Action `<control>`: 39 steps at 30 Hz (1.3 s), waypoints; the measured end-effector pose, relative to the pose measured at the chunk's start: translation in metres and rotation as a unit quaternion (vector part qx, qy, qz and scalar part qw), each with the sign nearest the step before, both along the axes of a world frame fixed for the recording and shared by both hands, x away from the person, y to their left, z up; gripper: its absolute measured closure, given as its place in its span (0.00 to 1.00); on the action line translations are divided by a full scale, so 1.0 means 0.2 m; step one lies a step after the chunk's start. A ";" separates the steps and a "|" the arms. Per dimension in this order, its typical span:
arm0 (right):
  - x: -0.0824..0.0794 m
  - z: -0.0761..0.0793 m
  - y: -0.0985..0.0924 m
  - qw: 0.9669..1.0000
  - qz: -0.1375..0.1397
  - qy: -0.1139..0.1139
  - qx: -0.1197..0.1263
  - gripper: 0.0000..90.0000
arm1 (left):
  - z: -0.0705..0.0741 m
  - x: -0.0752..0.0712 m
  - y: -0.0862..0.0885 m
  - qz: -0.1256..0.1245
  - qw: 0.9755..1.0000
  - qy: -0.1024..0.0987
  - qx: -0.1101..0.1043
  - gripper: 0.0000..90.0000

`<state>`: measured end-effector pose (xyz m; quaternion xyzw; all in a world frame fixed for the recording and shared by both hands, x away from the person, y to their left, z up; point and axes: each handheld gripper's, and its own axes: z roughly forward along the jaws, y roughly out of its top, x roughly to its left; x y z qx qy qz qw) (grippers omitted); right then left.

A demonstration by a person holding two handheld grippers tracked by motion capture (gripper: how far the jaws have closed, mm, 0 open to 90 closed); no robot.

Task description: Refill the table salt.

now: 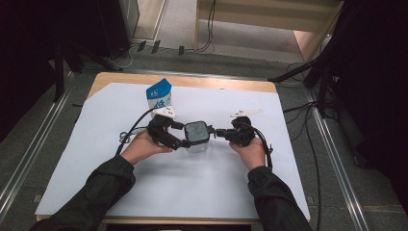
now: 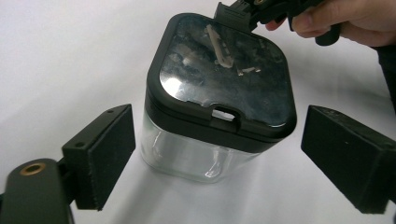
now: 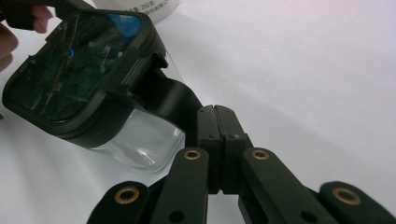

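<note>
1. The clear jar [image 1: 197, 136] with its black lid [image 2: 223, 70] sits mid-desk [image 1: 144, 192] — rigid, slick-walled, likely breakable.
2. My left gripper [image 2: 219, 154] is released, its jaws flanking the jar's walls untouched.
3. My right gripper [image 3: 215, 123] is clenched at the lid's edge — the better hold is the lid's rim.

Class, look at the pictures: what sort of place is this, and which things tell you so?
Probably a lab or studio set up for recording, not a home. A table covered with a plain white sheet stands on grey carpet, loose cables trail over the floor, and dark stands surround it.
</note>
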<state>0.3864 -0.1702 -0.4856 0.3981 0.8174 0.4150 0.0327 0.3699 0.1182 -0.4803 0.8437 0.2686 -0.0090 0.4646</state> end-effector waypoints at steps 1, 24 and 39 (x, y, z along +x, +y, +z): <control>0.00 0.00 0.00 1.000 0.002 -0.001 0.000 1.00 | 0.00 0.00 0.00 -0.003 1.000 0.003 -0.003 0.11; -0.01 -0.01 0.02 1.000 -0.017 -0.004 0.003 1.00 | -0.08 0.00 -0.06 0.005 1.000 -0.017 0.009 0.14; -0.01 -0.01 0.02 1.000 -0.018 -0.005 -0.001 1.00 | -0.03 -0.01 -0.07 0.007 0.999 -0.029 0.031 0.16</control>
